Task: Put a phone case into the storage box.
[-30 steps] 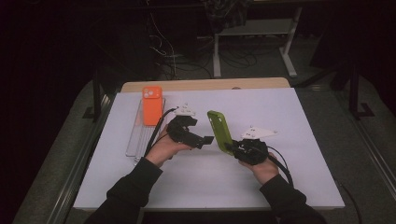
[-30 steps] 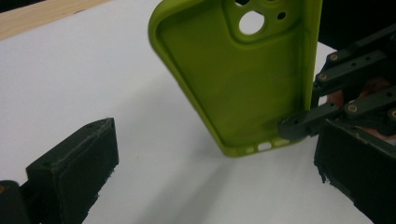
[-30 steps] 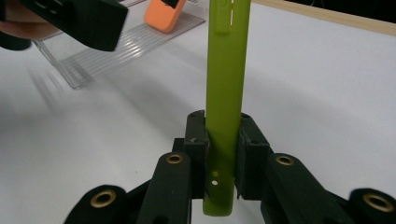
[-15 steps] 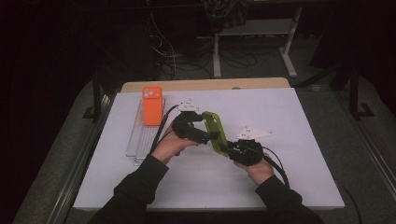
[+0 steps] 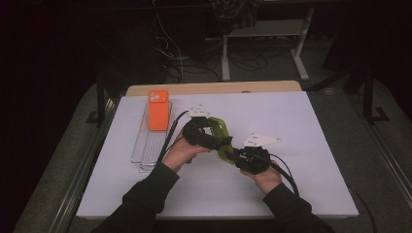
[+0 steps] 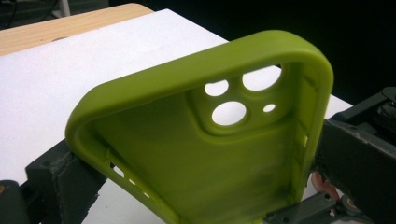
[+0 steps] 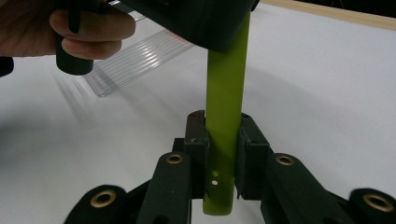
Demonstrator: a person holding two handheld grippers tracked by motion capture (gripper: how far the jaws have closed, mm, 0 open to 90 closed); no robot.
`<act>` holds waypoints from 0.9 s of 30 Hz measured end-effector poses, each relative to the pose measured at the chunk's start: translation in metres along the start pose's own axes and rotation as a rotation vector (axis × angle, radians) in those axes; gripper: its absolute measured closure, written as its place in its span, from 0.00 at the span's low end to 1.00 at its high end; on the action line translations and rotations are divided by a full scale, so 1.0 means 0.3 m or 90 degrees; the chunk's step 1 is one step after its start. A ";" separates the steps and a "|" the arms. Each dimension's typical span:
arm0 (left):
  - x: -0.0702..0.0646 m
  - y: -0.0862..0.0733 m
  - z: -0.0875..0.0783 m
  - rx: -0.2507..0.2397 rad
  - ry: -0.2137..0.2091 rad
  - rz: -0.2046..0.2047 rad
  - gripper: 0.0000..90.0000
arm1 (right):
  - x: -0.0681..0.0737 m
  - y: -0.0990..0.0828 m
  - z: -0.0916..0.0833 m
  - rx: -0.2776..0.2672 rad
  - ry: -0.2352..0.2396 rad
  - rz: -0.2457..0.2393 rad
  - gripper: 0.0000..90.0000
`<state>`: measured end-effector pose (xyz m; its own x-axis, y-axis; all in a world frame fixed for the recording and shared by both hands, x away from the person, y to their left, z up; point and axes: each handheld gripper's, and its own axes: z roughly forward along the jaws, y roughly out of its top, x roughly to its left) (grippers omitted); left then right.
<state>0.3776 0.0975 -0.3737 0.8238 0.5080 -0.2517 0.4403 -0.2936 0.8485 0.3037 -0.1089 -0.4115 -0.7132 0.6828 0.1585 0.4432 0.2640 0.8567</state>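
I've brought my left claw (image 5: 216, 141) in onto the green phone case (image 5: 222, 133), which my right claw (image 5: 238, 155) already clamps above mid-desk (image 5: 291, 116), and it seems clamped across the case too, readying a handover.

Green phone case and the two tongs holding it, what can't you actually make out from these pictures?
- High view: the left tongs and their hand cover the middle of the green phone case.
- Left gripper view: the case's lower end is cut off by the bottom edge; its outer back faces away.
- Right gripper view: the case shows edge-on; the left tongs' dark body hides its top.
- High view: the right tongs are too small to read the pads.
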 end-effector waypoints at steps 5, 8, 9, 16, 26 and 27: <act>0.004 -0.007 0.002 -0.005 0.003 -0.007 0.00 | 0.004 -0.003 0.007 0.009 -0.001 -0.007 0.84; 0.005 -0.009 0.000 -0.009 0.013 -0.008 0.05 | 0.007 -0.005 0.010 0.013 -0.002 -0.008 0.84; 0.006 -0.010 0.000 -0.012 0.012 -0.010 0.06 | 0.009 -0.006 0.011 0.015 -0.002 -0.006 0.84; -0.005 -0.012 -0.002 -0.015 0.020 0.003 0.09 | 0.012 -0.010 0.018 0.024 -0.006 -0.011 0.84; -0.006 -0.007 -0.009 -0.027 0.014 -0.006 0.14 | 0.013 -0.009 0.021 0.028 -0.013 -0.021 0.83; -0.007 -0.007 -0.008 -0.028 0.011 -0.008 0.14 | 0.012 -0.009 0.022 0.026 -0.014 -0.026 0.81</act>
<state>0.3742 0.0990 -0.3738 0.8118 0.5256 -0.2544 0.4339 -0.2514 0.8651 0.3035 -0.1027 -0.4165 -0.7197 0.6850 0.1127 0.4360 0.3197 0.8413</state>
